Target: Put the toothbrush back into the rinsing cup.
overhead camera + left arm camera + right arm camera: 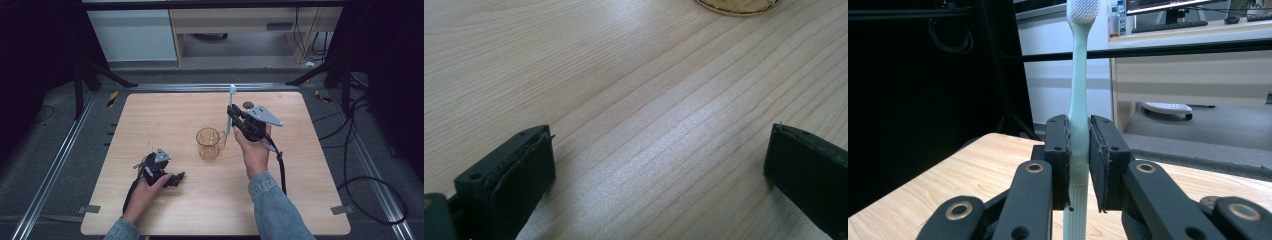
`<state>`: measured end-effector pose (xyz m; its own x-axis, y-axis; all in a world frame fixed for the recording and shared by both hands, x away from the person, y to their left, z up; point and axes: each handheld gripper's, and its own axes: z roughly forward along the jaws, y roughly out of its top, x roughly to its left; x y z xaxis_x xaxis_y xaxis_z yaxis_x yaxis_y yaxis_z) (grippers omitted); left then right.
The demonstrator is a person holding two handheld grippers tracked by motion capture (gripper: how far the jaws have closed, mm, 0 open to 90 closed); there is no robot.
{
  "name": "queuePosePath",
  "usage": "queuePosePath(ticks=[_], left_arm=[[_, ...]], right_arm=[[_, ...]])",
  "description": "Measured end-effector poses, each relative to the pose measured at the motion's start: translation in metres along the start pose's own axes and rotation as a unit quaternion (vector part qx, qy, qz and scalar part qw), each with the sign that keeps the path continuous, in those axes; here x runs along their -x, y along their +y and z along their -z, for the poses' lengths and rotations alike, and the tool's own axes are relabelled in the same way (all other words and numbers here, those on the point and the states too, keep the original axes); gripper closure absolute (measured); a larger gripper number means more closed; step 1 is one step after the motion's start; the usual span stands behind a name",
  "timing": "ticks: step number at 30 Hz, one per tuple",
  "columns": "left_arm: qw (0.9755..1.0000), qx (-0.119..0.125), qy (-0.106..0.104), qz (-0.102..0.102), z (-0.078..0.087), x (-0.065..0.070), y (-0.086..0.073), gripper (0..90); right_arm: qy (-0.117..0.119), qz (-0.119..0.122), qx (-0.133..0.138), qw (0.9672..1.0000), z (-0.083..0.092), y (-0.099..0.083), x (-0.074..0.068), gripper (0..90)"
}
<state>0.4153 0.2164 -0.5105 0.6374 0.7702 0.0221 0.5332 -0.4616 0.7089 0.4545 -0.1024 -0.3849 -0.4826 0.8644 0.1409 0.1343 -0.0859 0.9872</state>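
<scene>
Two tongs: right tongs [1079, 150] clamped on upright toothbrush [1078, 100], just beside amber mug [208, 143]. Left tongs [659, 165] gaping, idle on table [150, 120].

mug [208, 143] sits mid-table [150, 120]. toothbrush [230, 107] stands upright just right of it, pinched in the right gripper [235, 119]. left gripper [175, 179] rests on the table, left and nearer than the mug.

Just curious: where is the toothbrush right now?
The toothbrush stands upright, clamped in the right gripper, held above the table just right of the amber mug.
</scene>
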Motion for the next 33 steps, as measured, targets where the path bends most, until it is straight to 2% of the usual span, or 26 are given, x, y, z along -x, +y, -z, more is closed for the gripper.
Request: queuePosePath(ticks=[10, 16, 25, 33], left_arm=[[1.0, 0.0, 0.0, 0.0, 0.0, 0.0, 0.0, 0.0], [1.0, 0.0, 0.0, 0.0, 0.0, 0.0, 0.0, 0.0], [1.0, 0.0, 0.0, 0.0, 0.0, 0.0, 0.0, 0.0], [1.0, 0.0, 0.0, 0.0, 0.0, 0.0, 0.0, 0.0]], right_arm=[[0.002, -0.002, 0.009, 1.0, -0.003, -0.001, 0.0, 79.1], [0.008, 0.008, 0.012, 0.9999, -0.008, -0.005, 0.0, 79.1], [0.016, 0.008, 0.02, 0.9996, -0.016, -0.015, -0.004, 79.1], [0.018, 0.01, 0.017, 0.9996, -0.02, -0.024, -0.004, 79.1]])
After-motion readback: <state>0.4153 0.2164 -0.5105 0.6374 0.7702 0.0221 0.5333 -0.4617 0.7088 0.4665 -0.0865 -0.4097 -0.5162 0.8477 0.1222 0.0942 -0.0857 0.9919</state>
